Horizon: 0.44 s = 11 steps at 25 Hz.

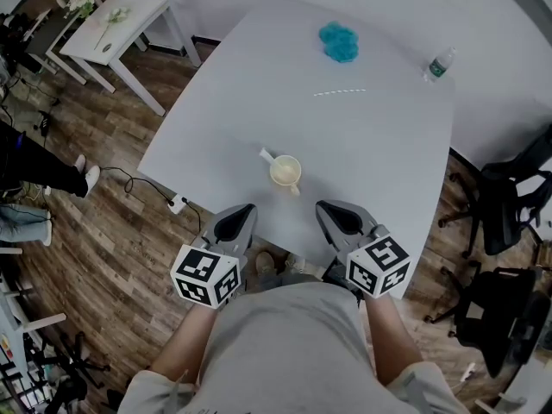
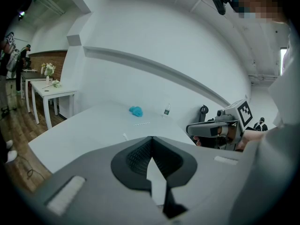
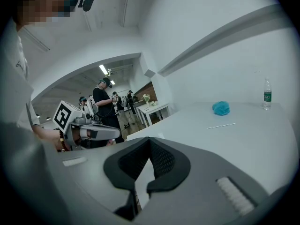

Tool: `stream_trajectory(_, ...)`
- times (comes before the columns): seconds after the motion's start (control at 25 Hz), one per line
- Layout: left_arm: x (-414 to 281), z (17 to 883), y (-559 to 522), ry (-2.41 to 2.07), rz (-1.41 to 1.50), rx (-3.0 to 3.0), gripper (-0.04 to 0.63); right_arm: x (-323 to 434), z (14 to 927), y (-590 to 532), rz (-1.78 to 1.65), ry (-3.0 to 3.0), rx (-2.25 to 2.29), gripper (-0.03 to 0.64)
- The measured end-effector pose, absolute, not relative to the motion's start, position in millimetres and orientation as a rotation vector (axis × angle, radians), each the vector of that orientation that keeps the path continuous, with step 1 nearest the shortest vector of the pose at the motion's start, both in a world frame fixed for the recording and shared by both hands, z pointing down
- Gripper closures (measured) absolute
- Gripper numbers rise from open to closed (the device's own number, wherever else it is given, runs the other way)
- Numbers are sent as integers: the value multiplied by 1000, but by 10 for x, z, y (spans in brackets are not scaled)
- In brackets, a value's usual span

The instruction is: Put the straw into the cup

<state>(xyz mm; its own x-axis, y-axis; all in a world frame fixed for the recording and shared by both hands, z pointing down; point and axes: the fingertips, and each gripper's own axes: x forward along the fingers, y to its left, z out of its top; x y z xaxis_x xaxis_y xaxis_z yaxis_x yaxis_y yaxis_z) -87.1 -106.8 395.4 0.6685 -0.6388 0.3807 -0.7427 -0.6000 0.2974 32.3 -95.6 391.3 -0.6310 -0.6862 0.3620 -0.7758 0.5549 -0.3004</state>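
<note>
White straw (image 1: pixel 339 92) lies flat on the pale bench (image 1: pixel 216 128), well apart from the cream cup (image 1: pixel 285 171) and beyond it toward the far side. Cup stands upright near the bench's near edge, just ahead of the gap between the two tools. Left hand-held gripper (image 1: pixel 246 207): jaws pressed together, nothing in them. Right hand-held gripper (image 1: pixel 323 205): jaws likewise meet at the tips, empty. Blue crumpled lump (image 1: pixel 338 41) past the straw. Plastic bottle (image 1: pixel 440 64) at the far right corner.
</note>
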Motion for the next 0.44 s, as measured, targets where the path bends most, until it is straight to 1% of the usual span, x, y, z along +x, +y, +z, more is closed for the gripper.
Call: stream_trajectory(0.44,-845,3939,-1024,-1067,328,2452,577,282,3913,-911,645,-2587,1214,612)
